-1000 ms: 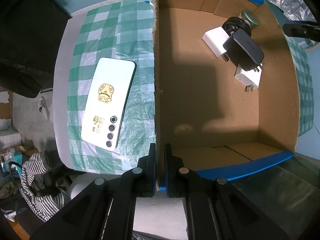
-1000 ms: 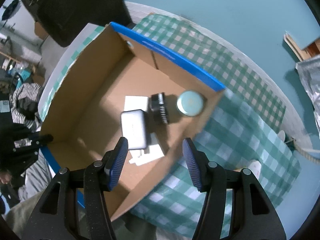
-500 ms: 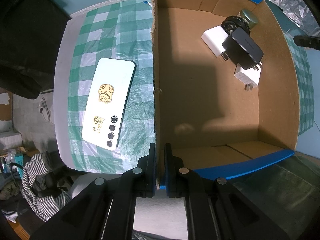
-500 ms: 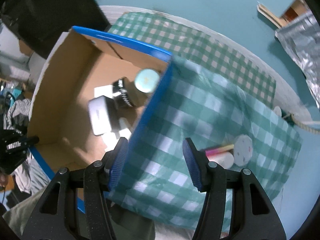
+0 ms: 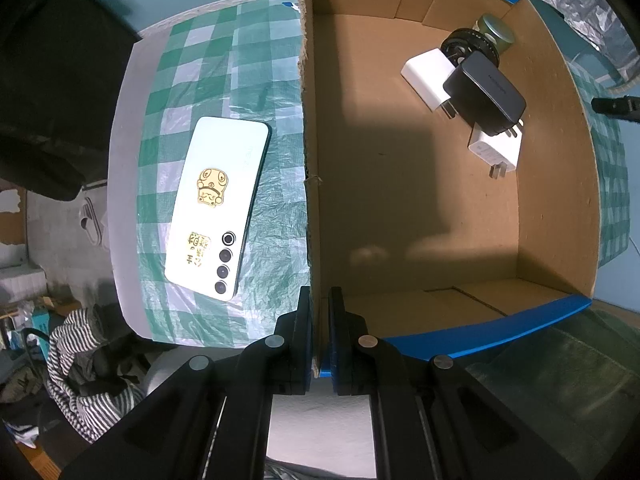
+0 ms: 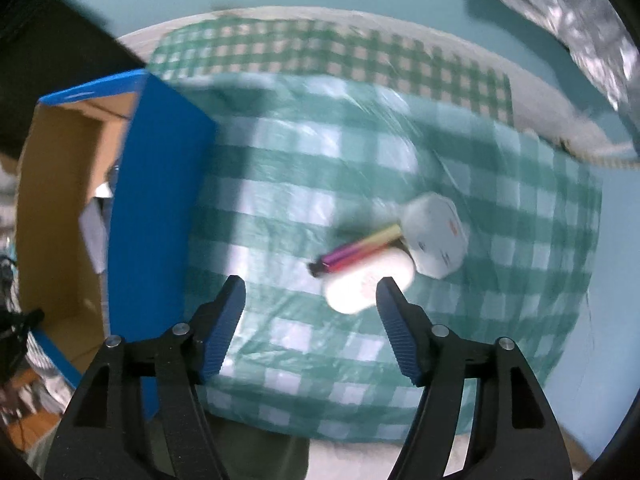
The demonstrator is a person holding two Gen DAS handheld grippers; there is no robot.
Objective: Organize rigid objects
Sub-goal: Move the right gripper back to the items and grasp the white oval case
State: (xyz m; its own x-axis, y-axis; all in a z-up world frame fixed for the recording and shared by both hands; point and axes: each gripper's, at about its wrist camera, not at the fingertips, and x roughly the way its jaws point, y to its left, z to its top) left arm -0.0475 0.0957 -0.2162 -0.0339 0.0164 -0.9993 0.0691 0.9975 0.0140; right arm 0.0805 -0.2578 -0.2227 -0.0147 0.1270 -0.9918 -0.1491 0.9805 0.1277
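Our right hand-held gripper [image 6: 310, 312] has swung from over the brown cardboard box [image 5: 552, 184] to the checked desk [image 6: 280, 220], its empty jaws just opening above the white oval case [image 6: 366, 286]. Our left hand-held gripper [image 5: 319, 334] stays clenched on the box wall, so another pickup is next.

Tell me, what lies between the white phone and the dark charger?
The cardboard box wall, clamped by the left gripper, separates white phone from dark charger; left wrist view.
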